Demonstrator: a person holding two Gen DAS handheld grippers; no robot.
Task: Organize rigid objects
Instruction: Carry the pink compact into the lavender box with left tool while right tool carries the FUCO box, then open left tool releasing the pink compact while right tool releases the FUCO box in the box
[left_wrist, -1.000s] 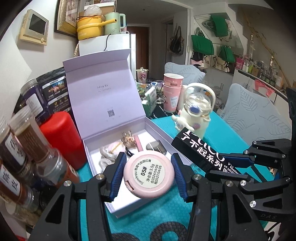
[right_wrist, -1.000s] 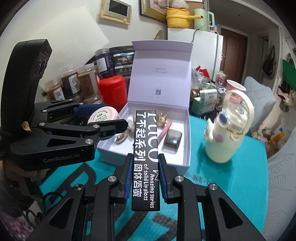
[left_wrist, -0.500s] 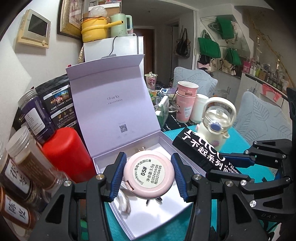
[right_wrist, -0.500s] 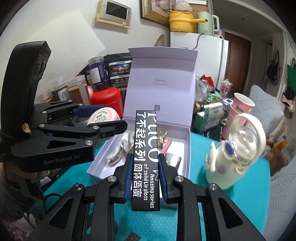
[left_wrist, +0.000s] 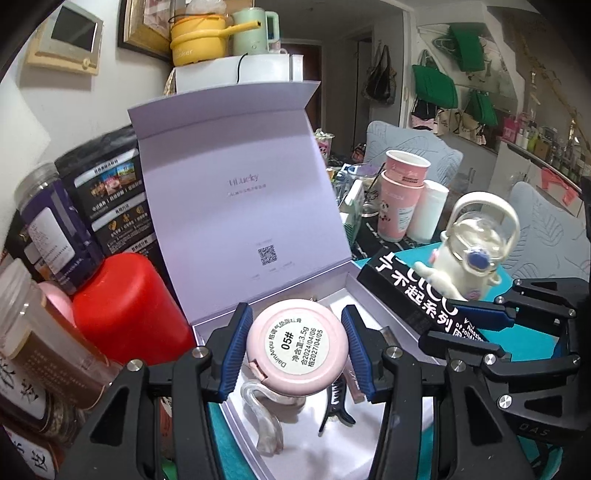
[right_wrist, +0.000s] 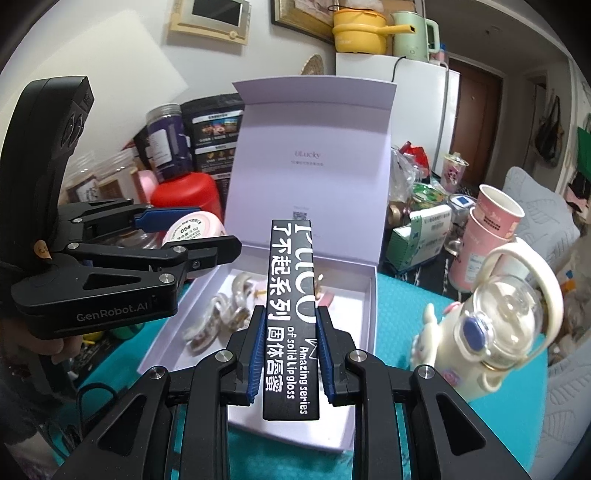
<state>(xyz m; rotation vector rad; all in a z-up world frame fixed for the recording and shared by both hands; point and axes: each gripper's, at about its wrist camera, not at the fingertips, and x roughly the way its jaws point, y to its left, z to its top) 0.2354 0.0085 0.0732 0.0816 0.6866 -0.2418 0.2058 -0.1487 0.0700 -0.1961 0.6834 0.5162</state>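
Two hand-held grippers hang side by side over an open pale lilac gift box (left_wrist: 343, 435) that sits on a teal tablecloth (right_wrist: 406, 306).

The left gripper (left_wrist: 297, 349) pinches a round pink compact (left_wrist: 297, 350) between its blue fingers (left_wrist: 234, 354), one pad on each side. The compact's white label with the marking "05#" faces the camera. It is held just above the near left part of the box tray.

The right gripper (right_wrist: 291, 356) clamps a long black lip gloss carton (right_wrist: 291, 314) with white lettering. Its fingers press against the carton's two long sides, and the carton points forward over the middle of the tray.

Inside the tray lie a clear hair clip (left_wrist: 262, 421), a black hair claw (left_wrist: 336, 402), and a few small pieces too hidden to make out. The box lid (left_wrist: 236, 192) stands upright behind the tray.

To the left of the box stands a red canister (left_wrist: 125, 310), with dark jars (left_wrist: 51, 229) behind it. To the right stands a cream cartoon water bottle (right_wrist: 495, 321) with a loop handle, and pink paper cups (right_wrist: 487, 236) sit farther back.
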